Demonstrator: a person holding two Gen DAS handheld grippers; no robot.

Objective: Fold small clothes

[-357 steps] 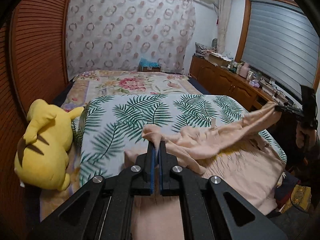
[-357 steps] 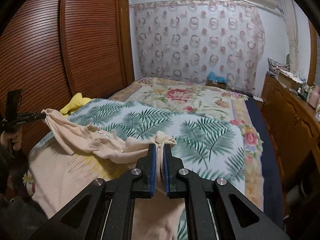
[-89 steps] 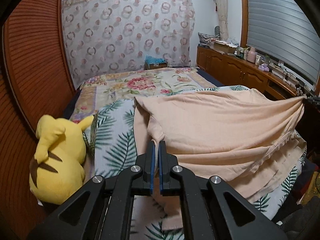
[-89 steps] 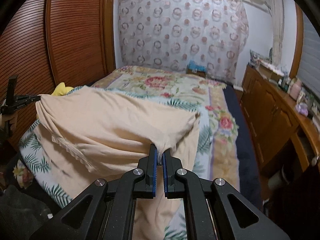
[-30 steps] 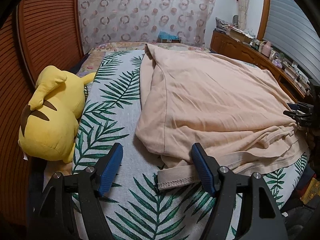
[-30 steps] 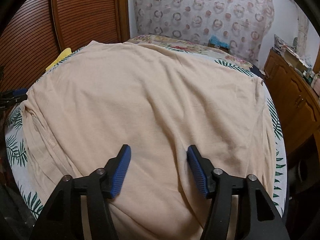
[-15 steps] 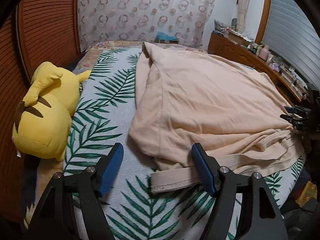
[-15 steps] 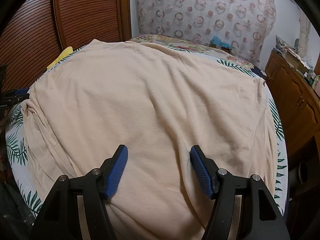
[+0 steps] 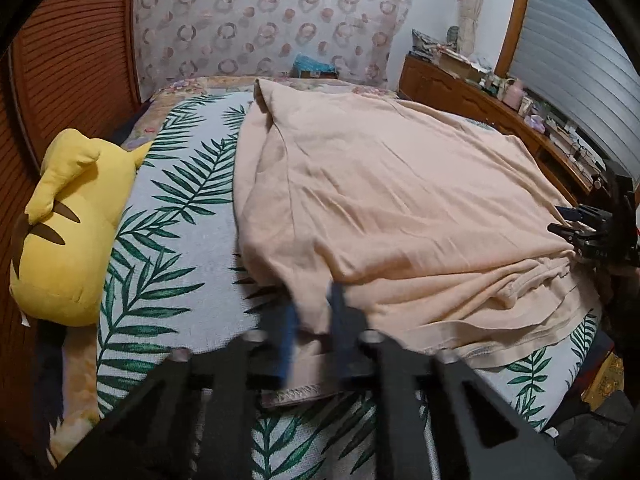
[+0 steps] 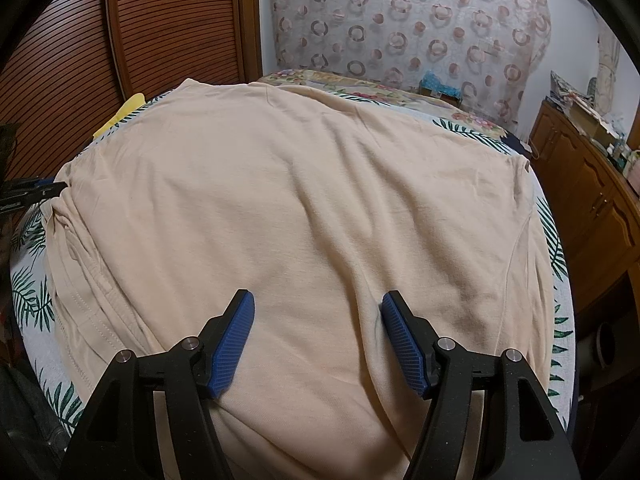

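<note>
A peach garment (image 9: 400, 200) lies spread over the leaf-print bedspread (image 9: 172, 248), its lower hem bunched in folds toward me. In the left wrist view my left gripper (image 9: 314, 320) is blurred, its jaws closing on the garment's near left edge, and cloth fills the gap between the fingers. The right wrist view shows the garment (image 10: 300, 184) filling the frame. My right gripper (image 10: 318, 312) stands open just above it, with only flat cloth below the blue pads (image 10: 236, 336). That same right gripper (image 9: 576, 228) shows at the garment's far right edge in the left view.
A yellow plush toy (image 9: 68, 224) lies at the bed's left side beside brown slatted wardrobe doors (image 10: 160, 28). A wooden dresser (image 9: 460, 92) with clutter on top runs along the right wall. A patterned curtain (image 9: 264, 24) hangs behind the bed.
The left gripper's jaws, wide apart before, have swung in onto the garment's near left edge. The left camera has shifted slightly. The right gripper holds still and open.
</note>
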